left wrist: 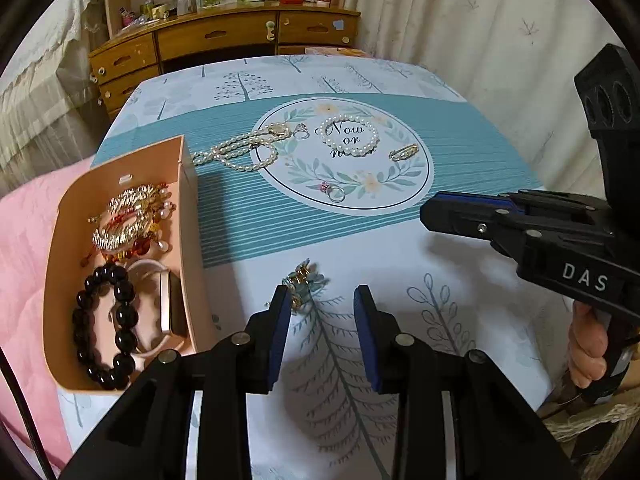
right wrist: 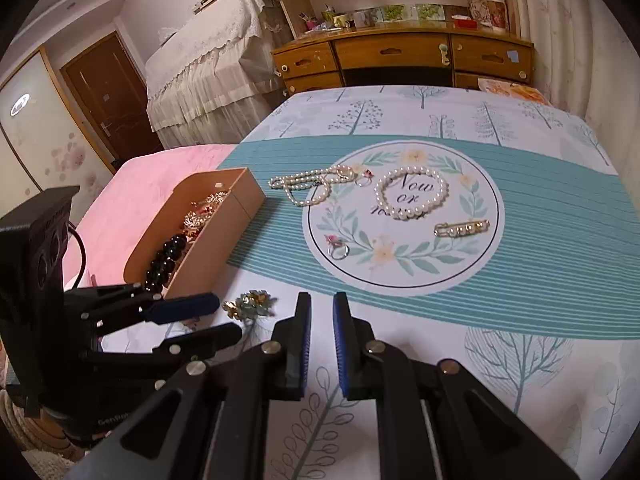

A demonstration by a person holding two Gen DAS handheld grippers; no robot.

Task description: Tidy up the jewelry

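While most pieces lie loose on the tablecloth (right wrist: 540, 208), several are already in the box (left wrist: 188, 216).

Box: peach, open-topped, at the cloth's left edge beside a pink blanket (left wrist: 24, 264). It holds a black bead bracelet (left wrist: 105, 326), a watch (left wrist: 170, 308) and a tangle of gold and amber pieces (left wrist: 128, 220).

Brooch (left wrist: 301, 286): a small green-and-gold cluster on the white part of the cloth, near the box's front corner. It lies just beyond the left gripper's fingertips, partly behind the left finger (left wrist: 280, 320); whether that finger touches it cannot be told.

Left gripper (left wrist: 322, 292): tilted down at the cloth, jaws part-way open, nothing pressed between the blue pads. In the right wrist view it (right wrist: 228, 320) comes in from the left with the brooch (right wrist: 250, 306) at its tips.

Right gripper (right wrist: 321, 300): jaws nearly together, only a narrow slit between the pads, holding nothing, above bare cloth to the right of the brooch. A hand (left wrist: 588, 344) grips its handle.

On the round printed medallion and its rim:
- pearl necklace (right wrist: 308, 186), looped, lying across the left rim
- pearl bracelet (right wrist: 412, 194), a closed ring around the lettering
- pin (right wrist: 462, 229) with small pearls, to the right
- ring (right wrist: 338, 250) with a pink stone, lower left
- second ring (right wrist: 365, 178), small, next to the necklace's end

Behind the table: a wooden dresser (right wrist: 400, 58).
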